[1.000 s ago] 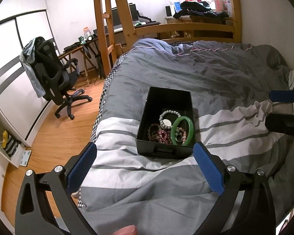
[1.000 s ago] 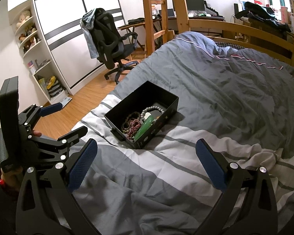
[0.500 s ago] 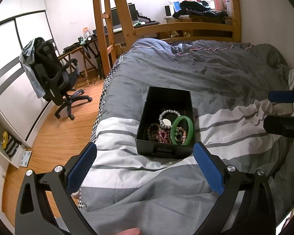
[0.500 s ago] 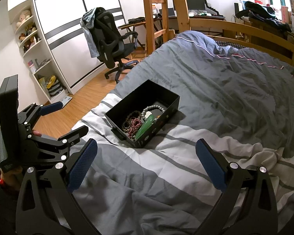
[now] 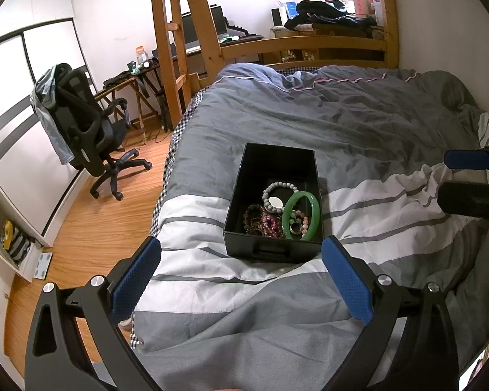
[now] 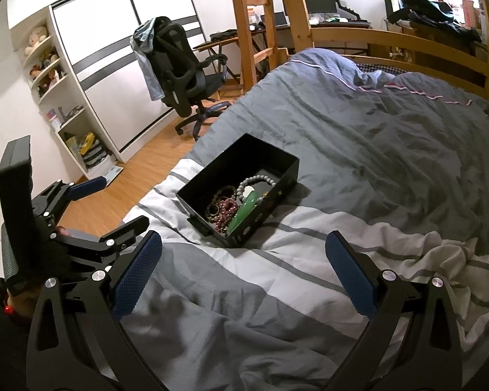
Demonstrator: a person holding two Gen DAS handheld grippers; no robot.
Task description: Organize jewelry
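Jewelry sits tangled in a black box (image 5: 272, 176) on the bed (image 5: 358, 123). Both claws, left claw (image 5: 241, 280) and right claw (image 6: 243, 273), gape empty. Green bangle (image 5: 313, 208) looks rigid, slick, breakable; pinch its rim. Beads seem limp.

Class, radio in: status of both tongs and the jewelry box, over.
Left tongs open, empty. Right tongs open, empty. Black box on duvet, green bangle and beads inside. Nothing in the way.
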